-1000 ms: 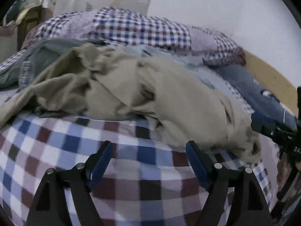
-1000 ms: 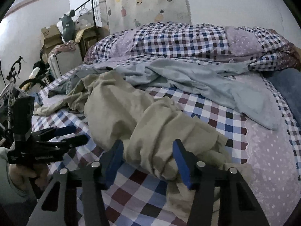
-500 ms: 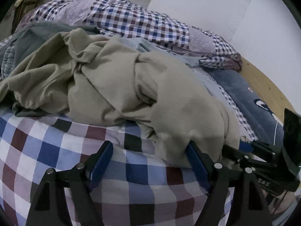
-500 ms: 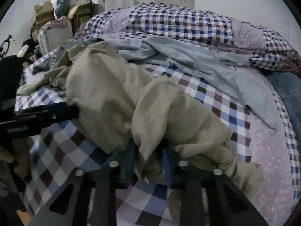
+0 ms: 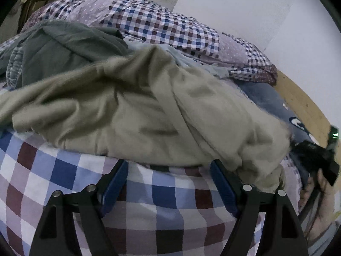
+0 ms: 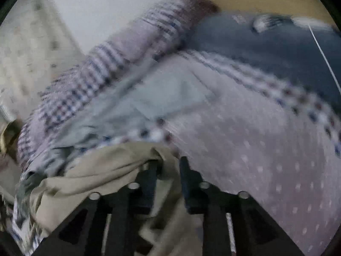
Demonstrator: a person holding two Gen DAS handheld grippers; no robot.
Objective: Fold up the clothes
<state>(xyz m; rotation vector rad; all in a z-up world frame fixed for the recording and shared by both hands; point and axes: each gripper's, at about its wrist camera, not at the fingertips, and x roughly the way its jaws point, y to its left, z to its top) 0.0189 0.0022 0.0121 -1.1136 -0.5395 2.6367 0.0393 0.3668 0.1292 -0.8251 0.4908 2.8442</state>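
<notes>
A crumpled beige garment (image 5: 149, 115) lies stretched across the checked bedsheet (image 5: 64, 183) in the left wrist view. My left gripper (image 5: 169, 172) stands open at the garment's near edge, its blue pads on either side of bare sheet. At the far right of that view my right gripper (image 5: 315, 155) is held in a person's hand, at the garment's right end. In the blurred right wrist view, my right gripper (image 6: 169, 166) is shut on a bunch of the beige garment (image 6: 102, 175), which hangs down to the left between and below the fingers.
A dark green garment (image 5: 70, 49) and a pale blue one (image 6: 162, 93) lie behind the beige one. A checked quilt (image 5: 153, 23) is piled along the wall. A dark blue pillow (image 6: 266, 49) lies by the wooden bed frame (image 5: 302, 102).
My right gripper closed on the beige garment and swung right, pulling its end so the cloth stretches out. My left gripper moved closer to the garment's near edge, still open.
</notes>
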